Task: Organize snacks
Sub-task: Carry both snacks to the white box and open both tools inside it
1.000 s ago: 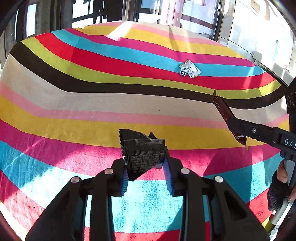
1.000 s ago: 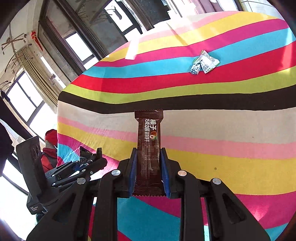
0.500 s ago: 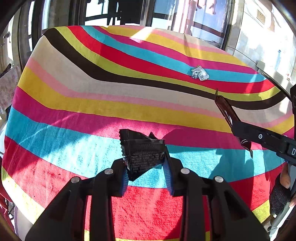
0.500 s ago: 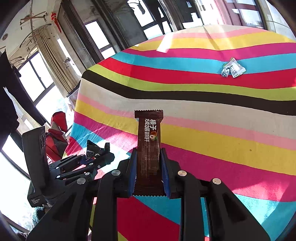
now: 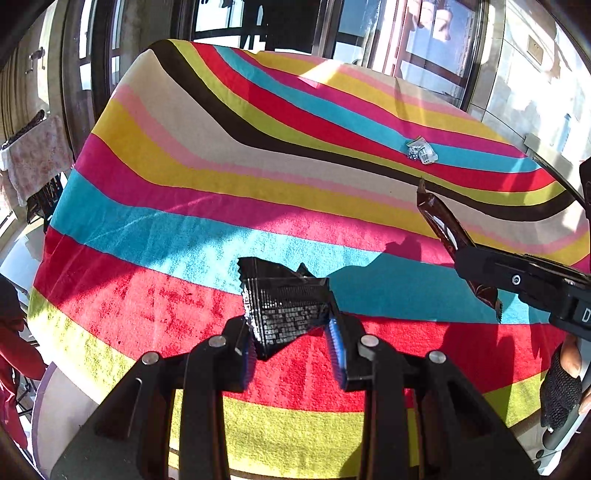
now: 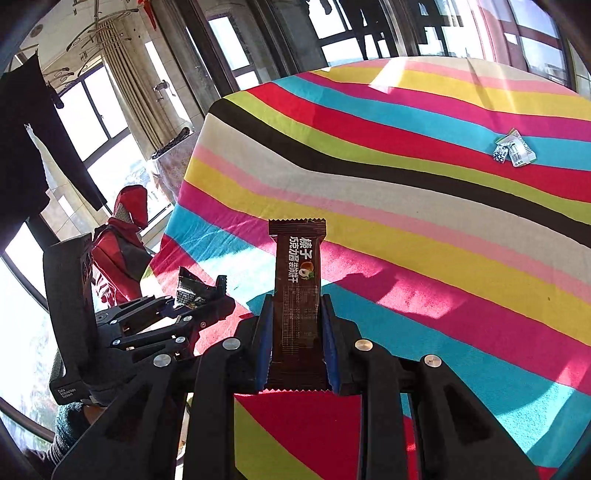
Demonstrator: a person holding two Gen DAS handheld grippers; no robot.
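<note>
My left gripper [image 5: 293,349] is shut on a black crumpled snack packet [image 5: 282,306] and holds it above the near edge of the striped table [image 5: 221,184]. It also shows in the right wrist view [image 6: 201,295], at the left. My right gripper [image 6: 295,339] is shut on a brown chocolate wafer bar [image 6: 298,295], held upright above the table. The bar also shows in the left wrist view [image 5: 447,230], at the right. A small white and green packet [image 5: 423,151] lies on the far blue stripe; it also shows in the right wrist view [image 6: 515,151].
The striped cloth [image 6: 406,184] covers the whole table. Windows and dark frames [image 5: 258,22] stand behind it. A red garment [image 6: 127,229] and curtains [image 6: 129,92] are off the table's left side.
Both grippers have pulled back toward the near edge and risen, each still holding its snack. More of the table and room shows. The white packet has stayed in place.
</note>
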